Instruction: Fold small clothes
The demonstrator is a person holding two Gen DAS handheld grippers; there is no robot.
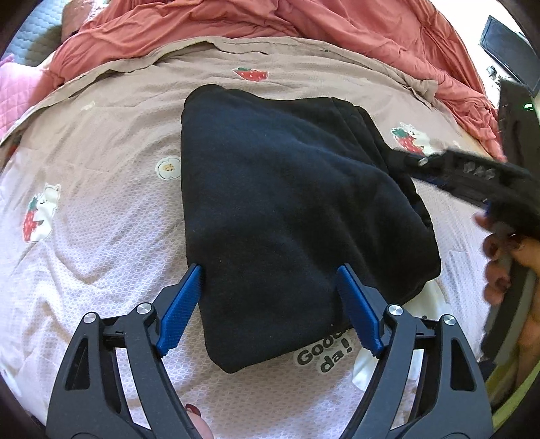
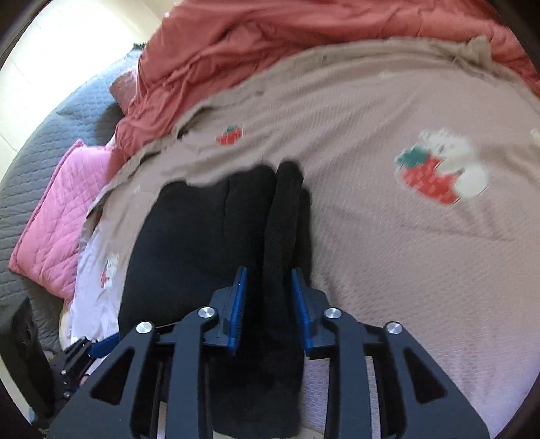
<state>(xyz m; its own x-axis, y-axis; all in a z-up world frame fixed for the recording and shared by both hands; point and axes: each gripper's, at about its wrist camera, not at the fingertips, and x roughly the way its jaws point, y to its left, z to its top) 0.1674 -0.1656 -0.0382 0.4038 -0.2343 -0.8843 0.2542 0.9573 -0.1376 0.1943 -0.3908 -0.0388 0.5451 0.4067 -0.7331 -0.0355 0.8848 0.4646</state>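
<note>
A dark navy garment (image 1: 287,209) lies folded on the strawberry-print bed sheet (image 1: 101,209). My left gripper (image 1: 270,270) is open, its blue fingers (image 1: 182,304) spread across the garment's near edge, holding nothing. My right gripper (image 2: 268,273) straddles a raised fold of the same garment (image 2: 209,243) at its right edge, with the jaws narrowed around the cloth; a small gap shows on each side. The right gripper also shows in the left wrist view (image 1: 415,162) at the garment's right side.
A rumpled coral-red blanket (image 1: 303,23) lies behind the sheet. A pink quilted pillow (image 2: 57,209) and a grey quilted cover (image 2: 40,141) lie at the left. Dark equipment (image 1: 513,111) stands at the far right.
</note>
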